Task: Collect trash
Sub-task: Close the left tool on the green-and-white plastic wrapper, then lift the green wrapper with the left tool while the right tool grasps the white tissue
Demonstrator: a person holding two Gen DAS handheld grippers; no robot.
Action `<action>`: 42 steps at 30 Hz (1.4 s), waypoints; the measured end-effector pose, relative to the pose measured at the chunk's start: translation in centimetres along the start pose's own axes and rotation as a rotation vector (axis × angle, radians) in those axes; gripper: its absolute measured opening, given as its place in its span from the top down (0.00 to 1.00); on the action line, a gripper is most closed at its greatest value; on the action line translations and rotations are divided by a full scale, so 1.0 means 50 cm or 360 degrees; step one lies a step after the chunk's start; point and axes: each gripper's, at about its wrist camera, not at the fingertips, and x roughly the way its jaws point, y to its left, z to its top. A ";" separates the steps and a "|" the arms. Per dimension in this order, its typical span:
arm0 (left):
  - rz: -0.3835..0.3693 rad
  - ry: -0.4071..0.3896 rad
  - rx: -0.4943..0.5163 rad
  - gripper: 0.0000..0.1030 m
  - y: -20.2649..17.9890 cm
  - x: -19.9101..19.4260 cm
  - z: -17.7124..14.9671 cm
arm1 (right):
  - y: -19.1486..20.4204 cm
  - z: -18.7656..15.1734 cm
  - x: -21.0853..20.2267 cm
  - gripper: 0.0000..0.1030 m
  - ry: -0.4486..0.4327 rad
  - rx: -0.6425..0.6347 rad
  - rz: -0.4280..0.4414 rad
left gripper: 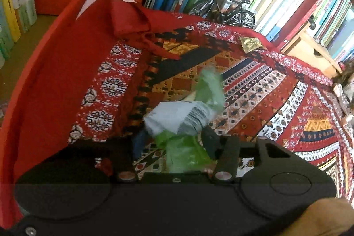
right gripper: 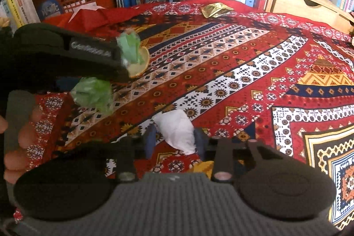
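White tissue wad (right gripper: pixel 177 131), lower centre, sits pinched in the right gripper (right gripper: pixel 176 139). Left gripper (left gripper: pixel 174 138) clamps a grey-and-green wrapper bundle (left gripper: pixel 179 118), lower centre. Risk: the loose green film (left gripper: pixel 185 154) slips free, and the gold wrapper (right gripper: pixel 215 8) at upper right gets missed.

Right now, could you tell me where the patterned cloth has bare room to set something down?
The widest free patch is the patterned cloth between the gold wrapper and the white crumpled paper. It is crowded toward the red folded cloth, around the green plastic scraps.
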 end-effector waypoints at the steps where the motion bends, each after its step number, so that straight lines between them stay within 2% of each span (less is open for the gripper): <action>1: 0.0010 -0.0007 0.0003 0.53 0.000 -0.002 -0.001 | -0.002 -0.001 -0.002 0.63 -0.0005 0.0010 -0.0003; 15: 0.0015 -0.0147 0.0102 0.54 -0.025 -0.086 -0.015 | -0.019 -0.011 -0.063 0.65 -0.0104 0.0064 -0.0038; 25: 0.0008 -0.0208 0.0204 0.54 -0.072 -0.192 -0.062 | -0.045 -0.049 -0.164 0.65 -0.0225 0.0111 -0.0028; 34: 0.0022 -0.0280 0.0291 0.54 -0.126 -0.325 -0.178 | -0.065 -0.137 -0.293 0.65 -0.0335 0.0059 0.0003; 42: 0.0040 -0.0317 0.0304 0.54 -0.171 -0.432 -0.342 | -0.104 -0.265 -0.418 0.65 -0.0423 0.0033 0.0002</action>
